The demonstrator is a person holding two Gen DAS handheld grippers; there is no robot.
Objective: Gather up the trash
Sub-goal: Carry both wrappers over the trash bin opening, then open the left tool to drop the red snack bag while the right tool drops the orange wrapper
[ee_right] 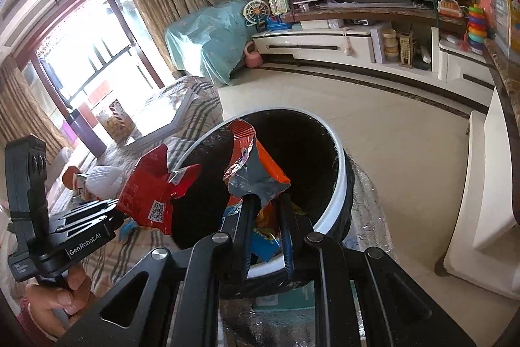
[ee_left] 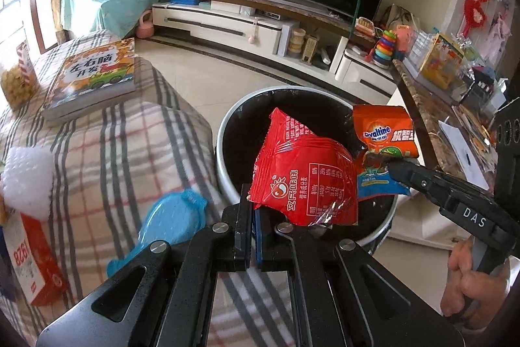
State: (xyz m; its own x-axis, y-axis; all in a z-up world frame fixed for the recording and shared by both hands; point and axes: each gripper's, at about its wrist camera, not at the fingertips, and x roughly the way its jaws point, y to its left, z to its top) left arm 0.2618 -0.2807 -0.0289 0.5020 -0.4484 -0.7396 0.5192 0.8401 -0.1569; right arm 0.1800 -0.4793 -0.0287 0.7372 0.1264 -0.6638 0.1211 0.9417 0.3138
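A red snack wrapper (ee_left: 302,171) sticks up from my left gripper (ee_left: 253,204), which is shut on its lower corner, over the near rim of a round bin (ee_left: 224,152) with a black liner and white rim. My right gripper (ee_left: 398,169) comes in from the right, shut on an orange Ovaltine wrapper (ee_left: 385,132) held over the bin's right side. In the right wrist view the right gripper (ee_right: 266,200) pinches the crumpled orange wrapper (ee_right: 256,165) above the bin (ee_right: 339,171). The left gripper (ee_right: 109,207) and its red wrapper (ee_right: 152,184) hang at the bin's left edge.
A plaid-covered seat (ee_left: 113,145) left of the bin carries a picture book (ee_left: 94,77), a white mesh ball (ee_left: 27,181), a blue plastic piece (ee_left: 169,220) and a red box (ee_left: 35,265). A marble-topped table (ee_left: 432,119) stands right of the bin. TV cabinet (ee_left: 227,21) behind.
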